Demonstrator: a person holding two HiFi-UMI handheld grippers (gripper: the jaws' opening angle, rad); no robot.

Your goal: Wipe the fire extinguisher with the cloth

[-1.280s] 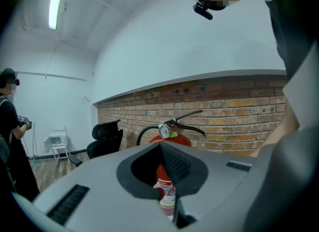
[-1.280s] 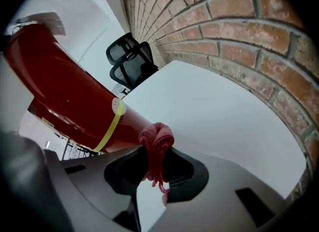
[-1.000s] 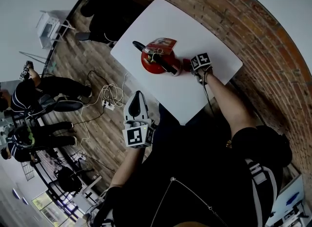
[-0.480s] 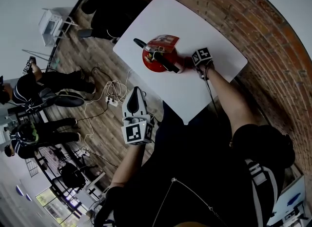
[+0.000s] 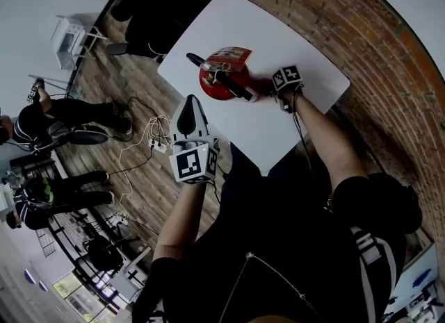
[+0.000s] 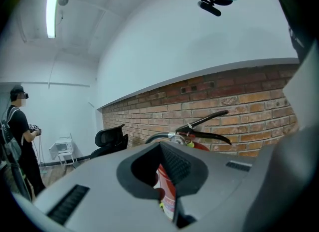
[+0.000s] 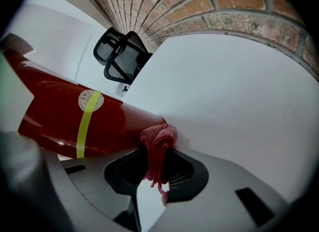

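A red fire extinguisher (image 5: 224,78) with a black handle stands on the white table (image 5: 292,23). My right gripper (image 5: 277,94) is at its right side, shut on a red cloth (image 5: 265,91) that touches the cylinder's base. In the right gripper view the cloth (image 7: 158,143) bunches between the jaws of the gripper (image 7: 157,172), pressed against the red body (image 7: 65,116) with its yellow band. My left gripper (image 5: 189,114) hovers off the table's near-left edge, shut and holding nothing. In the left gripper view the extinguisher (image 6: 172,196) shows just past the shut gripper (image 6: 167,196).
A black office chair (image 5: 149,9) stands behind the table, against the brick wall. Cables (image 5: 156,137) lie on the wooden floor to the left, near seated people (image 5: 55,117) and a small white cart (image 5: 69,37). A standing person (image 6: 17,136) is far left.
My left gripper has risen and come closer to the table's edge and the extinguisher. The right gripper stays at the extinguisher's side with the cloth.
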